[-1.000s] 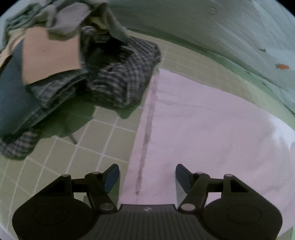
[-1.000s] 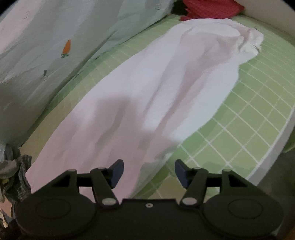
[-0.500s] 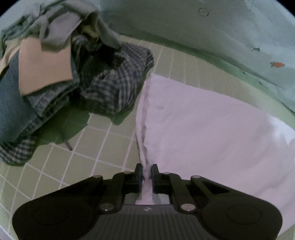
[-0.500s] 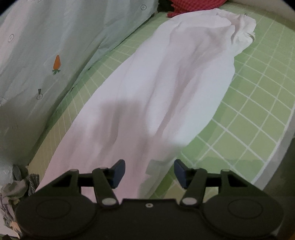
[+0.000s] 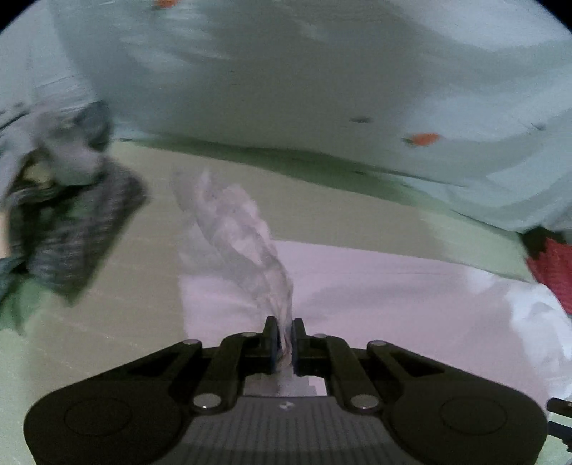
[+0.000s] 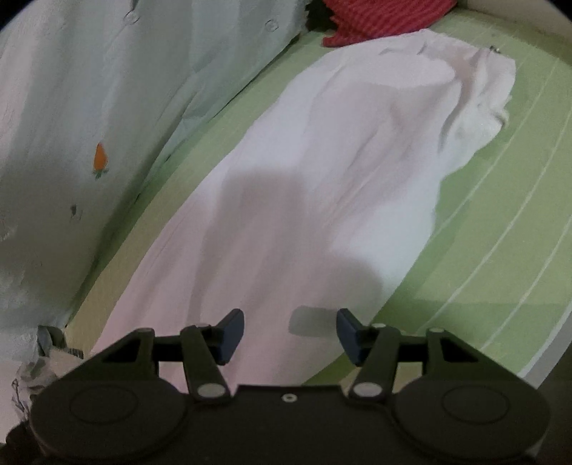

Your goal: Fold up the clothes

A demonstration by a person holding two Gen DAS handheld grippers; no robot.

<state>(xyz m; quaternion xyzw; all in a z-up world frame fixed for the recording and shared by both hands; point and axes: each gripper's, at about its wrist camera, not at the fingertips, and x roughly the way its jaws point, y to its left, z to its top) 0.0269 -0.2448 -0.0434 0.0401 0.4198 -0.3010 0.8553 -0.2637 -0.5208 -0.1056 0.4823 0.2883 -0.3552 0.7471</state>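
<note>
A long white garment (image 6: 321, 171) lies stretched out on the green checked bedsheet (image 6: 500, 229). My left gripper (image 5: 283, 339) is shut on one end of the white garment (image 5: 393, 304) and holds that edge lifted, with the cloth bunched and trailing ahead of the jaws. My right gripper (image 6: 290, 334) is open and empty, hovering just above the garment's near long edge, the jaws straddling the edge of the cloth.
A heap of checked and grey clothes (image 5: 68, 214) lies at the left. A pale carrot-print quilt (image 6: 89, 107) runs along the far side of the bed. A red knitted item (image 6: 379, 18) lies beyond the garment's far end. The bed edge (image 6: 543, 357) is at the right.
My left gripper closed on the garment's end and has lifted it, swinging toward the quilt. My right gripper stayed open and moved slightly forward along the garment's edge.
</note>
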